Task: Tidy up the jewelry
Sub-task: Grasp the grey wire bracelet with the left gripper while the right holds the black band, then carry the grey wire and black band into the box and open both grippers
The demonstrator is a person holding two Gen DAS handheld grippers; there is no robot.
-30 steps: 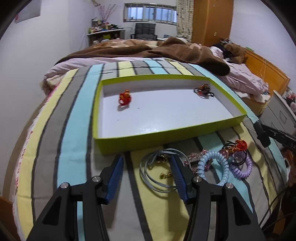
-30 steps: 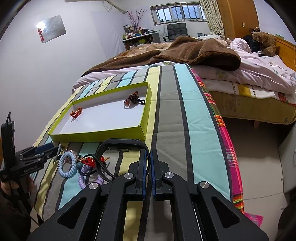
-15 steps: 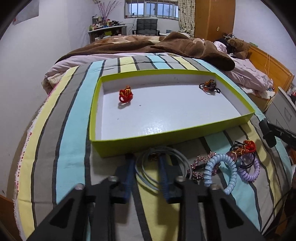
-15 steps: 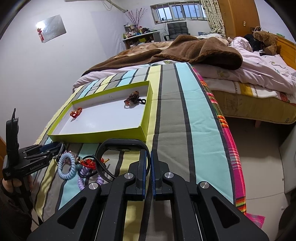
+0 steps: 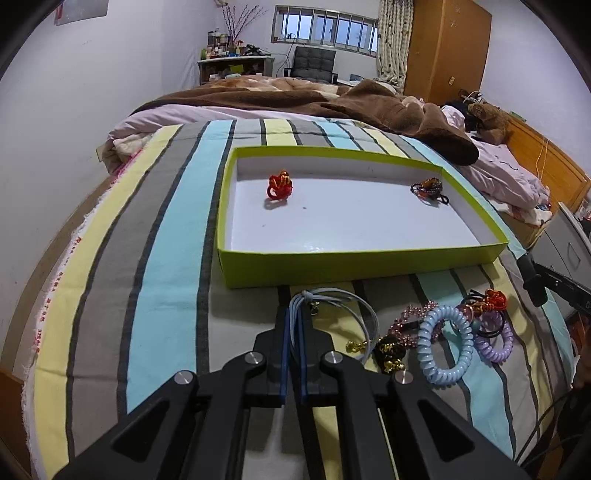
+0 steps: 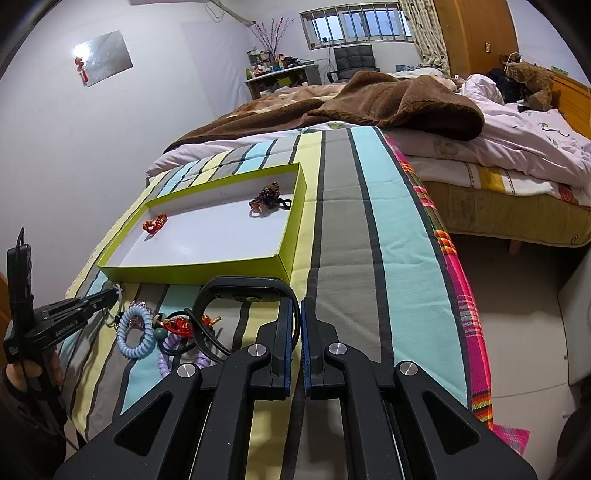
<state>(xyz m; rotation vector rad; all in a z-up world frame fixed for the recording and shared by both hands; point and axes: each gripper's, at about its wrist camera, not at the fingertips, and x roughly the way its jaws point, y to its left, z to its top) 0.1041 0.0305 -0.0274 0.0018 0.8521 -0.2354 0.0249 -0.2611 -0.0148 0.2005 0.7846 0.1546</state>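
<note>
Left tool (image 5: pixel 294 325) pinches grey cord (image 5: pixel 334 295); right tool (image 6: pixel 300 325) clamps black bracelet (image 6: pixel 243 291).

A lived-in home bedroom. A bed (image 6: pixel 517 155) with pale pink sheets carries a rumpled brown blanket (image 6: pixel 388 99) and a teddy bear (image 6: pixel 532 83) near its wooden headboard. A tall wooden wardrobe (image 5: pixel 443 48) stands beside a curtained window (image 5: pixel 325 31). Under the window sit a cluttered desk (image 5: pixel 236 62) (jars, bottles, a vase of twigs) and a dark chair (image 5: pixel 314 62). The walls are plain white.
</note>
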